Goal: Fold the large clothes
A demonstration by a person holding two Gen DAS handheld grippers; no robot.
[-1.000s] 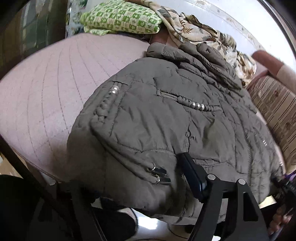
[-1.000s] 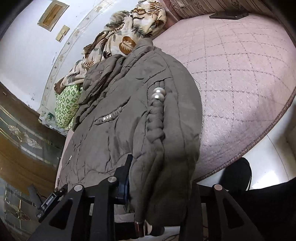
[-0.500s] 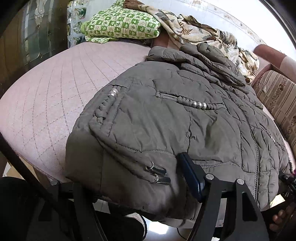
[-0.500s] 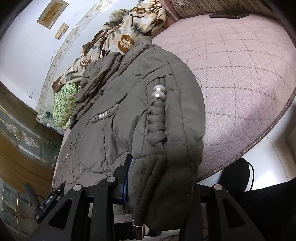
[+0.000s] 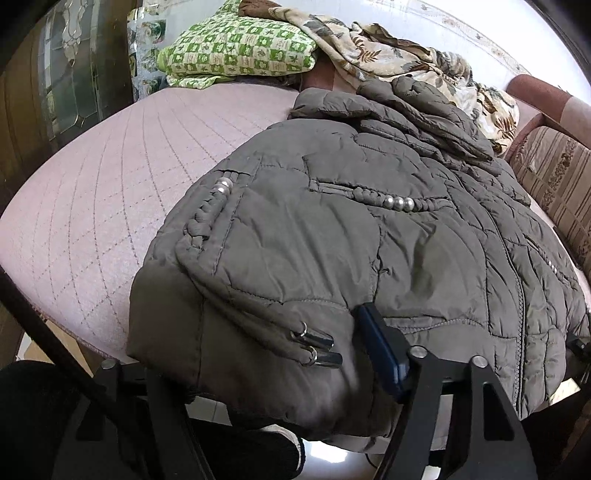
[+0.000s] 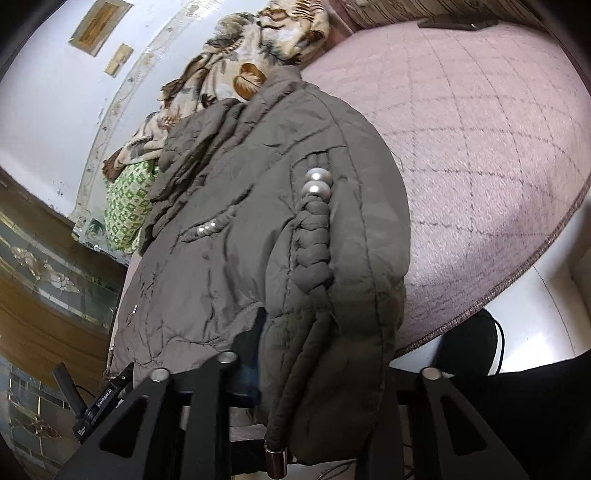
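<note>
Grey-brown and quilted, a padded jacket (image 5: 369, 258) lies spread across a pink stitched bed cover (image 5: 110, 203), its hem hanging over the near edge. The left gripper (image 5: 266, 373) straddles that hem, jaws closing with the fabric between them; one blue-padded finger rests on the cloth beside two metal cord ends (image 5: 317, 347), while the other finger is hidden under the overhang, so a firm pinch cannot be confirmed. The right gripper (image 6: 325, 373) is also closing, the jacket's corner draped between its fingers and a braided cord (image 6: 314, 243) with two pearl beads running down towards it. Only the left wrist view shows the striped sofa arm (image 5: 554, 177) beside the bed and the whole green checked cushion (image 5: 240, 51). Only the right wrist view shows two frames (image 6: 99, 26) on the white wall and a dark flat object (image 6: 454, 24) lying on the far cover. Both show the leaf-print cloth (image 6: 258, 62) behind the collar.
</note>
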